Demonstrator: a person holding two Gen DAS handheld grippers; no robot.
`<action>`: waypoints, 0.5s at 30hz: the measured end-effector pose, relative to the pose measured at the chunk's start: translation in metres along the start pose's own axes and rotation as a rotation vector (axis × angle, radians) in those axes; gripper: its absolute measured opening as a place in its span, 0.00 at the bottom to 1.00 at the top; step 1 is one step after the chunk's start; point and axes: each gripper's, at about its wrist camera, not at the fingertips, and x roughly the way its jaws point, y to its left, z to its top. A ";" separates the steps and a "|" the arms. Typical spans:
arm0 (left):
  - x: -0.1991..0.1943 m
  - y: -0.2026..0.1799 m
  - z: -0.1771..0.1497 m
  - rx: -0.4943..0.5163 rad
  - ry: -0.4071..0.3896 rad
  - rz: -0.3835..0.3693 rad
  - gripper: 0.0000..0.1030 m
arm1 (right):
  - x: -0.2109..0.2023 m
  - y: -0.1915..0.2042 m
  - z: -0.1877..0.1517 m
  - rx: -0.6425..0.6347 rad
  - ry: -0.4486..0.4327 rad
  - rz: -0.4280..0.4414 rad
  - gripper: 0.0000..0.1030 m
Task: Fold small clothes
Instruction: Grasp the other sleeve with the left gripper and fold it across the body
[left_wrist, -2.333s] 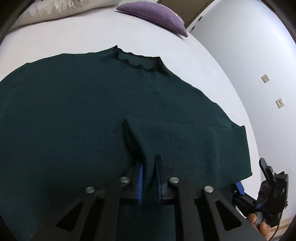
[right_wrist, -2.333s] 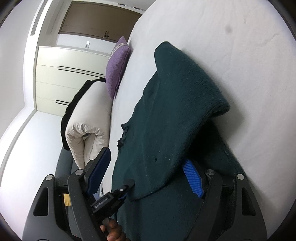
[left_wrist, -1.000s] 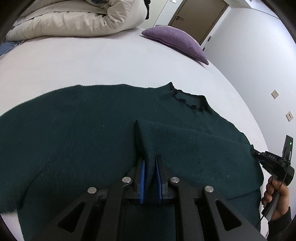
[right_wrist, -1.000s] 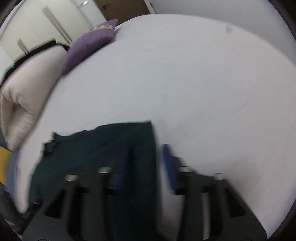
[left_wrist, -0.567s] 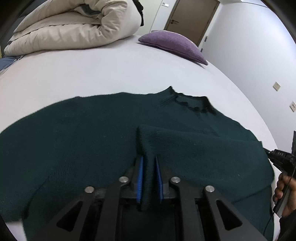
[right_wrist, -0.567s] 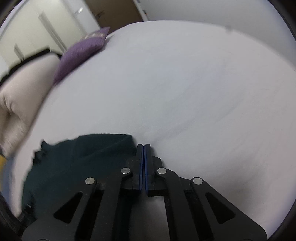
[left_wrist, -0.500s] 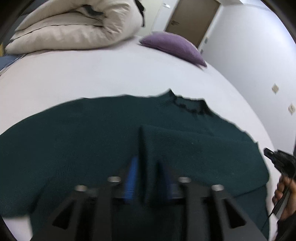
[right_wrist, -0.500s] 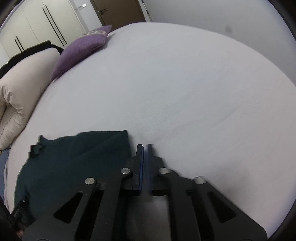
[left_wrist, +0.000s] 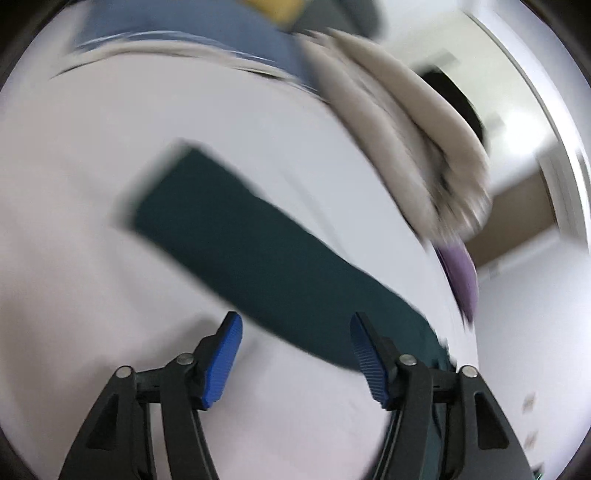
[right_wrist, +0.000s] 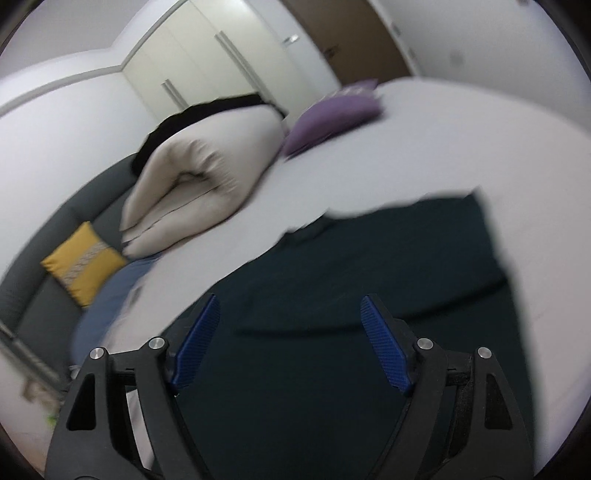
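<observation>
A dark green knit sweater (right_wrist: 369, 295) lies flat on the white bed (right_wrist: 461, 133), one sleeve folded across its body. Its other sleeve (left_wrist: 236, 236) stretches out over the bed (left_wrist: 92, 277) in the left wrist view, cuff at the far left. My left gripper (left_wrist: 297, 354) is open and empty, just short of that sleeve. My right gripper (right_wrist: 290, 339) is open and empty above the sweater's body. Both views are motion-blurred.
A rolled beige duvet (right_wrist: 203, 173) and a purple pillow (right_wrist: 332, 114) lie at the far side of the bed. A yellow cushion (right_wrist: 83, 262) sits on a grey sofa at the left. The duvet (left_wrist: 406, 136) also shows in the left wrist view.
My left gripper let go of the folded sleeve, opened wide and swung left toward the outstretched sleeve. My right gripper went from shut to open and turned over the sweater.
</observation>
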 end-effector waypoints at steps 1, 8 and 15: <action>-0.008 0.020 0.009 -0.060 -0.030 0.022 0.74 | 0.006 0.012 -0.009 0.007 0.026 0.023 0.76; 0.010 0.061 0.033 -0.259 -0.070 -0.015 0.71 | 0.020 0.057 -0.057 0.009 0.122 0.074 0.75; 0.034 0.029 0.056 -0.199 -0.032 0.005 0.08 | 0.021 0.067 -0.060 0.010 0.112 0.069 0.73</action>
